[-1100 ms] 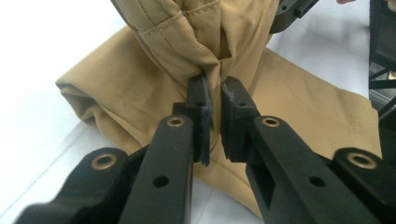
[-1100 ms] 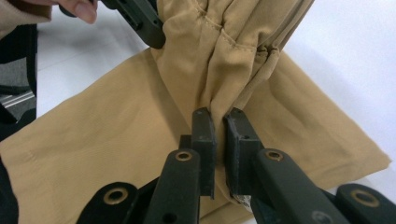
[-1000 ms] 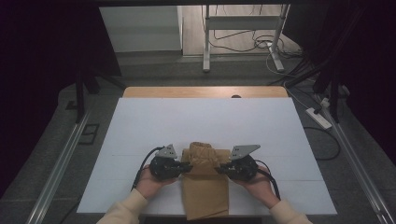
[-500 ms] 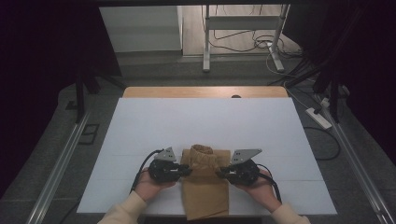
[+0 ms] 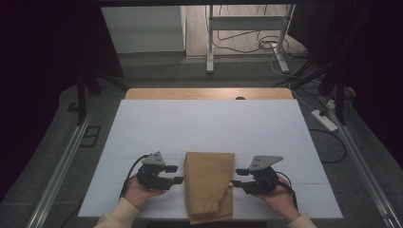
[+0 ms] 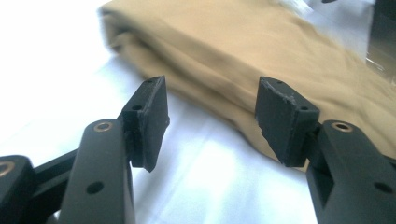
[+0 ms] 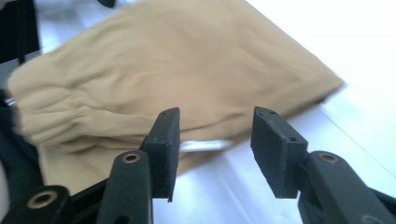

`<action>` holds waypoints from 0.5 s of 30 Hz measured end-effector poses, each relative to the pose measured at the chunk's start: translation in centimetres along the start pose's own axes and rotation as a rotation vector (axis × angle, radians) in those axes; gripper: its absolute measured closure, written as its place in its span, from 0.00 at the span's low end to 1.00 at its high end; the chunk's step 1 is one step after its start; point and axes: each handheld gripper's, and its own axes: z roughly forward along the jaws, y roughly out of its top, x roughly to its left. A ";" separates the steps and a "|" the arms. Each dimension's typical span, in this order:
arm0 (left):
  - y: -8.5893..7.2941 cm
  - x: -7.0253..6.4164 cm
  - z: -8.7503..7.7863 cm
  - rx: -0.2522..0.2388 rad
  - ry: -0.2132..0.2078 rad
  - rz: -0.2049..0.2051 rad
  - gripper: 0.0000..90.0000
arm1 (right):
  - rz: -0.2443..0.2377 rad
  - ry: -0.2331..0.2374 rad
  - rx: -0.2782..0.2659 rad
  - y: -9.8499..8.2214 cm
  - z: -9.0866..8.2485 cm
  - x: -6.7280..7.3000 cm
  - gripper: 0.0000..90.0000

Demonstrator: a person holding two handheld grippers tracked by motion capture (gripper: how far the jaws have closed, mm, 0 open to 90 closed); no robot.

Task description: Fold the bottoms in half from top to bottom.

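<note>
Folded tan trousers (image 5: 209, 183) lie flat on the white surface (image 5: 209, 123), near its front edge and between your two hands, with the gathered waistband end toward you and hanging over that edge.

Left tongs (image 5: 178, 174): jaws have just been opening and now stand moderately apart, with nothing between them; in the left gripper view the pads (image 6: 150, 119) sit just short of the garment's folded side edge (image 6: 219, 88), not touching it. Right tongs (image 5: 236, 177): likewise just opened, moderately apart and empty; in the right gripper view the pads (image 7: 275, 149) stand just beside the cloth's opposite edge (image 7: 196, 93).

Judgement: you appear to have let go after a fold, and the next move is another grasp or a smoothing pass.

- Keep both hands level and matched so the stack does not skew.
- If you regrasp, take all layers at the edge; a bite on the top layer alone would peel the fold open.
- Withdraw along the surface without dragging the fabric.

Limits of inspection: the waistband end is cut off by the bottom of the high view. How many layers lie in the fold cannot be told. A pale strip (image 7: 205, 145) under the cloth edge in the right gripper view is unclear, perhaps a label. Both gripper views are blurred toward the far side.
</note>
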 end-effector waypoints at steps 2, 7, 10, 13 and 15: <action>0.4 0.3 0.1 -0.009 0.012 -0.012 0.45 | 0.012 -0.013 0.003 0.1 0.2 -0.5 0.55; 1.5 1.0 0.8 -0.014 0.034 -0.024 0.43 | 0.032 -0.037 0.025 0.8 1.1 -1.6 0.52; 2.0 1.3 1.2 -0.018 0.038 -0.033 0.43 | 0.044 -0.041 0.035 1.2 1.6 -2.1 0.51; 2.5 1.6 1.5 -0.018 0.039 -0.042 0.42 | 0.046 -0.044 0.043 1.6 2.1 -2.4 0.50; 2.7 1.7 1.7 -0.019 0.046 -0.042 0.42 | 0.043 -0.048 0.049 1.8 2.3 -2.5 0.49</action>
